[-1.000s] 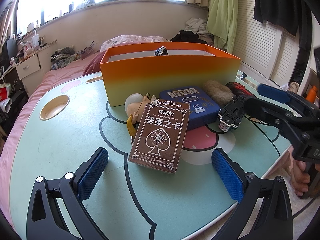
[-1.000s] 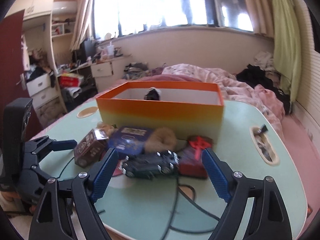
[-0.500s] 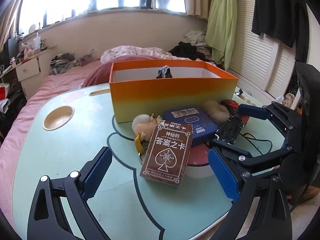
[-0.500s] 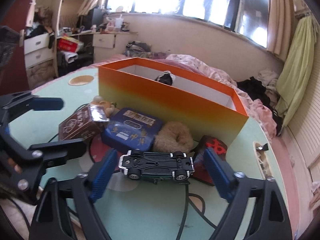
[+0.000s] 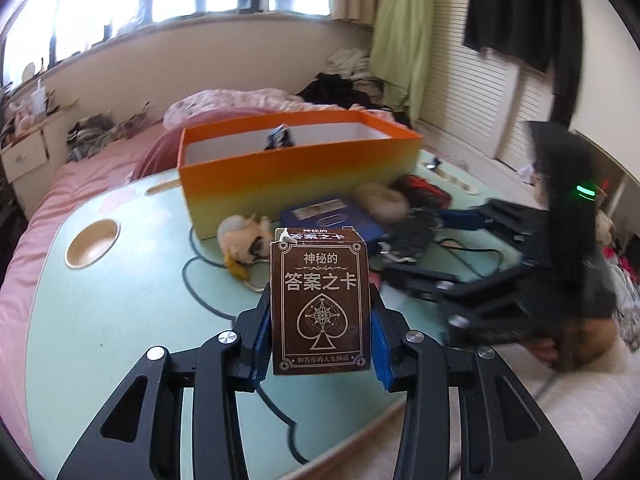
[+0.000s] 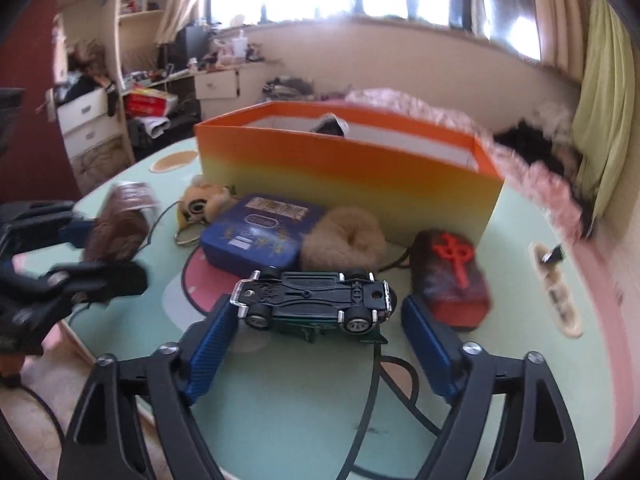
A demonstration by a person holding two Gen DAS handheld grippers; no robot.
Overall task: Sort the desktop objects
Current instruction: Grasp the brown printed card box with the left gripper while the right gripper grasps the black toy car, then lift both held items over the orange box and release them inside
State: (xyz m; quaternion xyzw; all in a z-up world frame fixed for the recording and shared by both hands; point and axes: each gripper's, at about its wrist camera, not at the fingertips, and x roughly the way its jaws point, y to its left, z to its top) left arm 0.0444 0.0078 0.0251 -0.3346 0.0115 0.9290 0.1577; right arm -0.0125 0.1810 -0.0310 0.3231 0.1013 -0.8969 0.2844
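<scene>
Desktop objects mostly lie on the table (image 6: 280,420) before the orange box (image 6: 352,176), which holds one dark item, while the left gripper (image 5: 320,340) closes on the brown card box (image 5: 320,300) and the right gripper (image 6: 316,344), jaws wide, straddles the overturned toy car (image 6: 312,296).

Two close wrist views angled down across the table (image 5: 100,320), both facing the orange box (image 5: 300,176)

Matt brown cardboard card box (image 5: 320,300), glossy orange paper box (image 6: 352,172), fluffy beige scrunchie (image 6: 340,240)
</scene>
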